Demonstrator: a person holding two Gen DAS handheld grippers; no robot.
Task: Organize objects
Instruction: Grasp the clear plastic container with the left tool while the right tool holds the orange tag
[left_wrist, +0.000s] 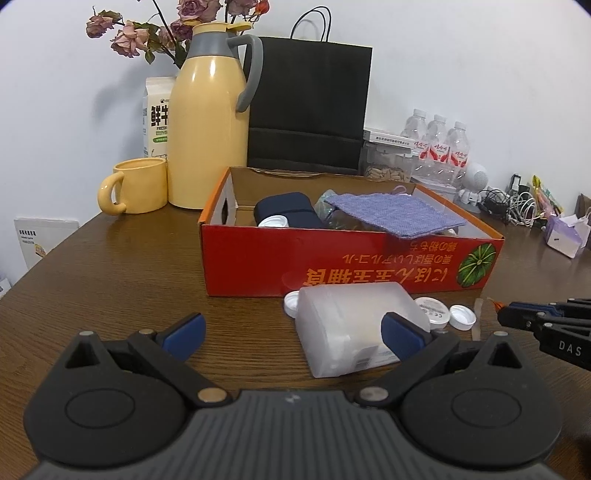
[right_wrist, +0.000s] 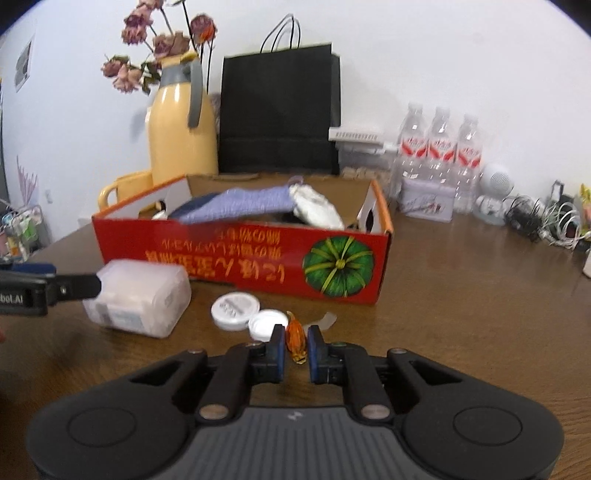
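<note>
right gripper pinched narrow on orange wrapped candy, near table's front edge, just before red box. Lift straight, clear front wall, drop inside. left gripper wide, holding nothing; keep clear of translucent container.

1. The left gripper has a big black body with two round bumps, one on each side.
2. Its middle part is grey with thin lines running up it.
3. Black bars link to the fingers with round silver pins.
4. The pads at the tips are blue.
5. The right gripper looks the same: black body, grey ribbed middle, silver pins, blue pads.
6. White letters are printed on the side of each gripper.
</note>
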